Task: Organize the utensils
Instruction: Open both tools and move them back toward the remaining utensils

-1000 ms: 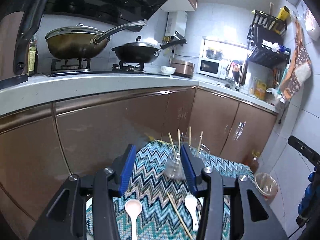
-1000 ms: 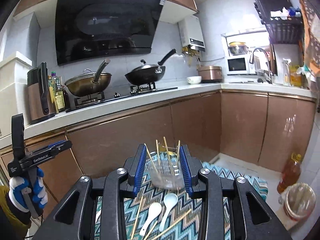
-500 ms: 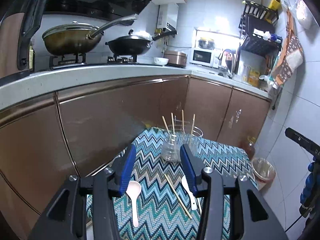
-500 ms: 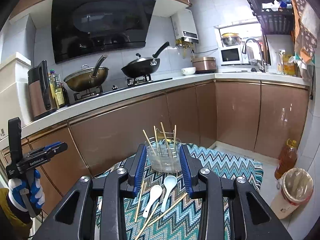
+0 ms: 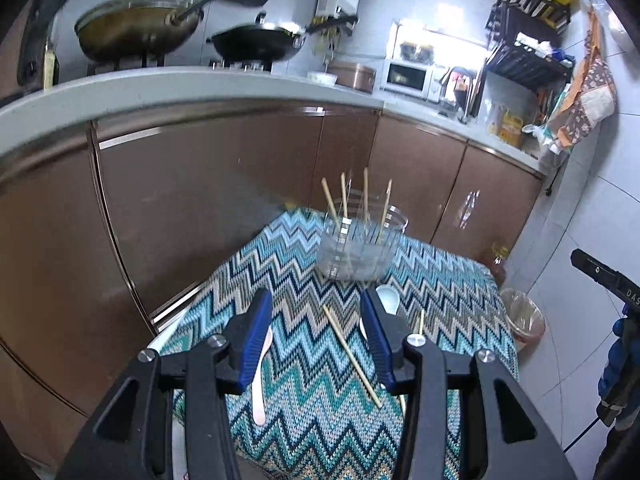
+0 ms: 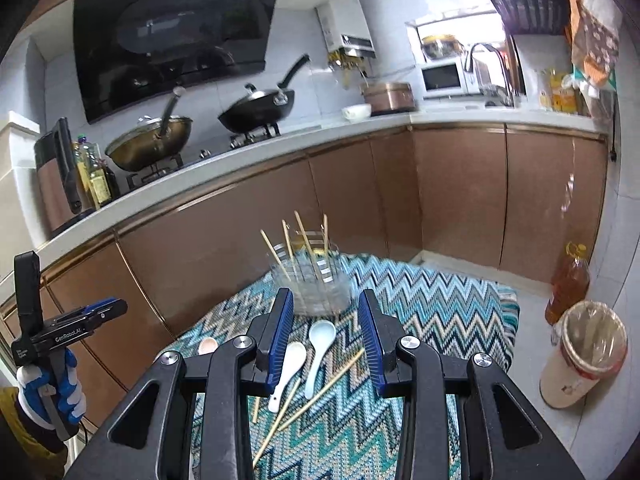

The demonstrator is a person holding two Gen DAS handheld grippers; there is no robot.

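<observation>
Left wrist view first: the left tongs (image 5: 316, 334) hang over the zigzag-patterned cloth (image 5: 320, 408) on the surface, jaws apart with nothing between the blue pads, only cloth and one loose chopstick (image 5: 352, 356) lying diagonally in the gap. A pale spoon (image 5: 260, 380) lies just beside the left pad, partly hidden by it, and a white spoon (image 5: 387, 299) peeks out behind the right pad. Past the tips stands a clear glass holder (image 5: 356, 248) with four chopsticks leaning upright in it. Over on the right wrist view, the right tongs (image 6: 326, 336) are open too, gripping nothing, poised above two white spoons (image 6: 308, 354) lying side by side on the cloth, handles toward the camera. Two loose chopsticks (image 6: 320, 388) lie slanted beside and under the spoon handles. The glass holder (image 6: 312, 280) sits just beyond the tips, sticks fanned out. Far left in this view, a blue-and-white gloved hand (image 6: 52, 392) holds the other tool's handle.
</observation>
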